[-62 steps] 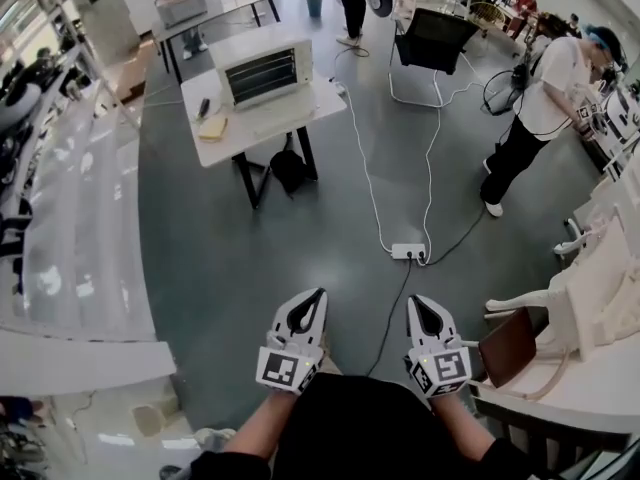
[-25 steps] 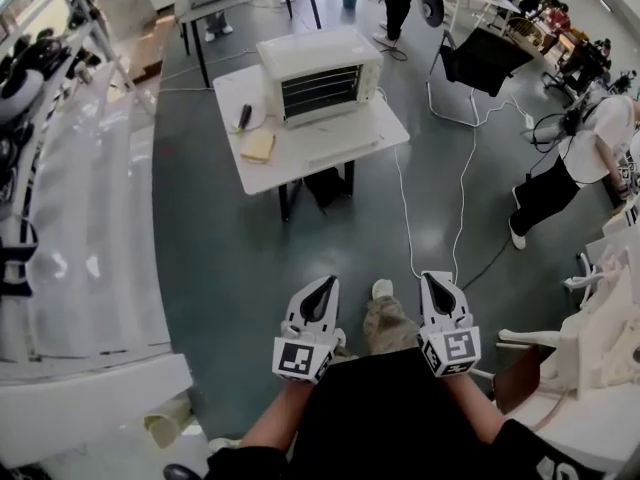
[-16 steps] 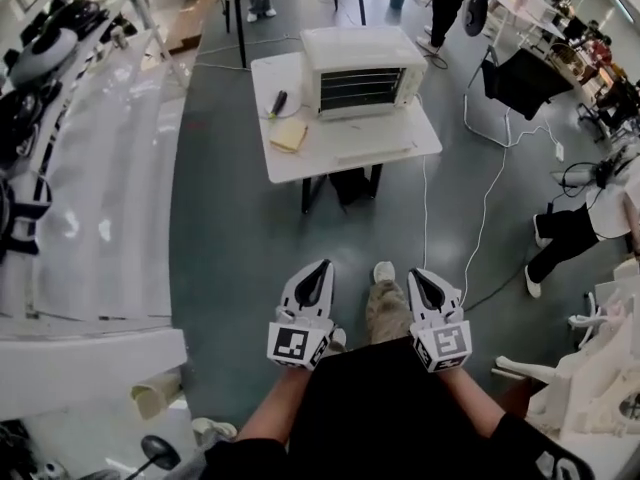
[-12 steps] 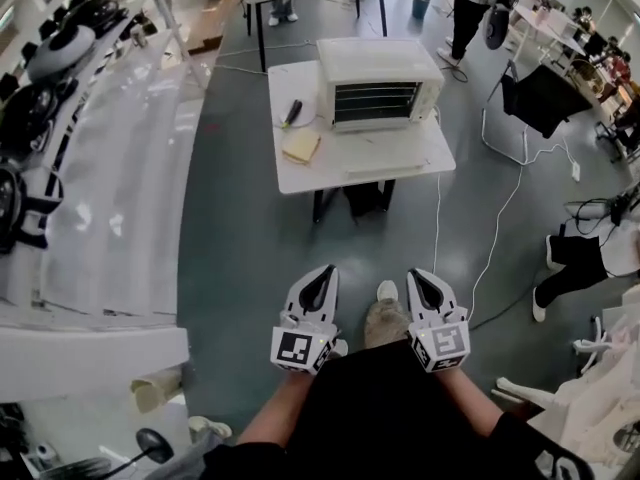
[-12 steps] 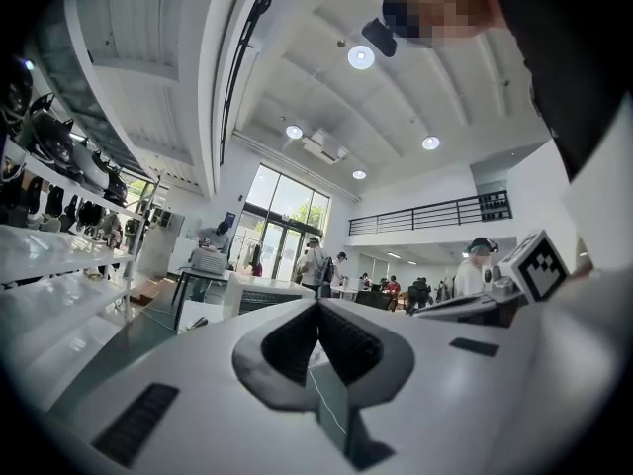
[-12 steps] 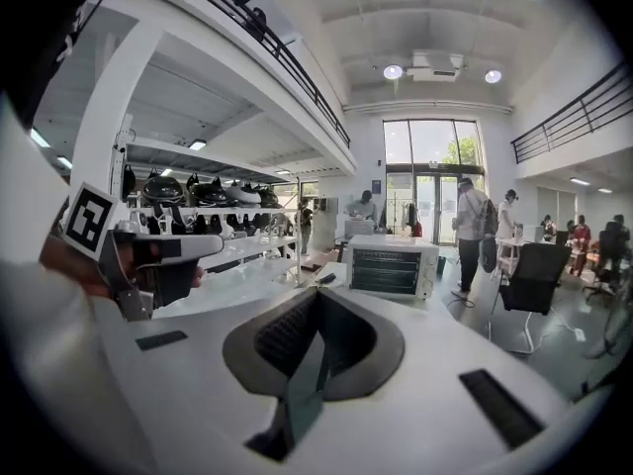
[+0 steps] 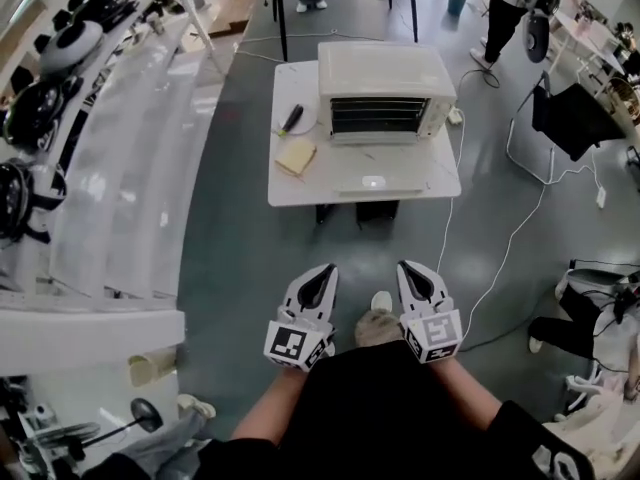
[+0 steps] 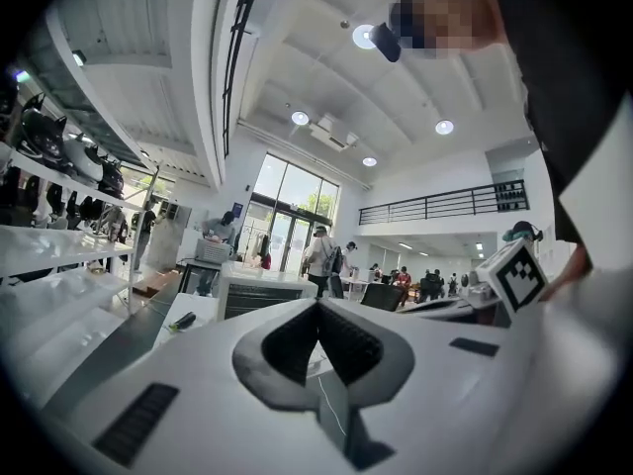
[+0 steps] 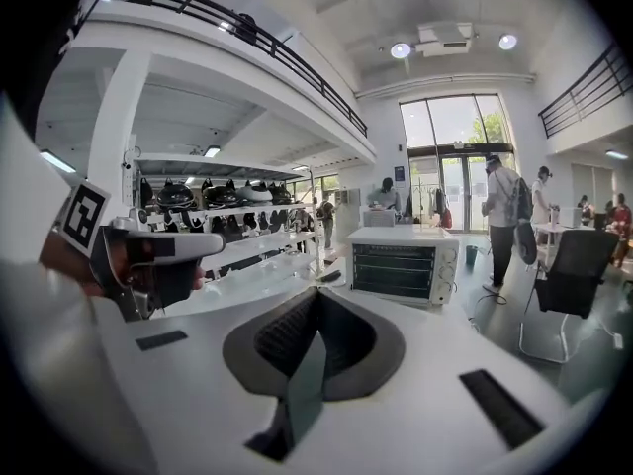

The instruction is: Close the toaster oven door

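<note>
A white toaster oven (image 7: 384,90) stands on a white table (image 7: 300,188) some way ahead of me. Its dark front shows the racks inside, and the door seems to lie folded down flat in front (image 7: 374,177). My left gripper (image 7: 324,271) and right gripper (image 7: 407,269) are held close to my waist, far short of the table. Both are shut with nothing between the jaws. The oven (image 8: 259,299) shows beyond the left gripper (image 8: 318,306) in the left gripper view. In the right gripper view the oven (image 9: 404,269) sits beyond the right gripper (image 9: 318,294).
A yellow pad (image 7: 296,156) and a dark pen-like item (image 7: 290,119) lie on the table's left side. White cables (image 7: 452,230) run over the grey floor. Long shelves with helmets (image 7: 52,53) line the left. A black chair (image 7: 572,120) and people stand at the right and back.
The table with the oven has come closer and now lies straight ahead instead of off to one side. Both grippers stay shut in front of my body.
</note>
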`<state>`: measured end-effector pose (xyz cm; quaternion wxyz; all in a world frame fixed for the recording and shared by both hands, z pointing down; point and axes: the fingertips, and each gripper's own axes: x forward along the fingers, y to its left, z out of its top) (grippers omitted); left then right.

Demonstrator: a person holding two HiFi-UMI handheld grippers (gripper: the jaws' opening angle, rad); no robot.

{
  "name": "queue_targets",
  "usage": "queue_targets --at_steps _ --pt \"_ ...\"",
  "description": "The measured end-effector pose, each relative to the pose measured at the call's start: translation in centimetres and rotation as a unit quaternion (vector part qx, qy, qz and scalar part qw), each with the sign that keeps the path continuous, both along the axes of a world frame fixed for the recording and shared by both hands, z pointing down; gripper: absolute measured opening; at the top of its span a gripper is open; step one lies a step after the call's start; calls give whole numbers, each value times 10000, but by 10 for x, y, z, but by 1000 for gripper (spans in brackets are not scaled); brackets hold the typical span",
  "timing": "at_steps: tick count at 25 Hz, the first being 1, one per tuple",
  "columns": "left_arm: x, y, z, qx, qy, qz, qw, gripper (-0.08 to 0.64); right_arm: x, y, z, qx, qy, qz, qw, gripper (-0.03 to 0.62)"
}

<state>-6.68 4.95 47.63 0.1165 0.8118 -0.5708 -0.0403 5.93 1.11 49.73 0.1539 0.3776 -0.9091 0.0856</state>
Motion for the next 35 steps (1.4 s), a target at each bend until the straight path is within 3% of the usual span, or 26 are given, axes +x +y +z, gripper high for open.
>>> queue_targets --at_steps 5,11,14,17,19,23,28,35 --pt "26 -41 13 -186 -29 -189 9996 18 30 -45 3 0 -29 -227 9997 21" --pt "40 -71 31 -331 -320 -658 9968 18 66 -95 14 -34 -174 -303 9994 21" --pt "45 -80 47 -565 -278 -715 9955 18 82 -112 21 -93 -177 -286 9994 21" --pt "42 -88 66 -818 49 -840 9931 18 90 -123 32 -118 -141 -277 9994 21" --pt "35 -93 77 -939 241 -887 9913 18 91 -130 37 -166 -152 -188 9996 21" --pt "22 -104 92 -1147 153 -852 9896 18 82 -130 33 -349 -290 -4 9990 21" --pt "9 -127 93 -1167 463 -842 9885 18 59 -129 41 -537 -88 -250 9982 21" --pt "-15 -158 121 -1380 172 -683 9879 18 40 -141 40 -405 177 -189 9988 21"
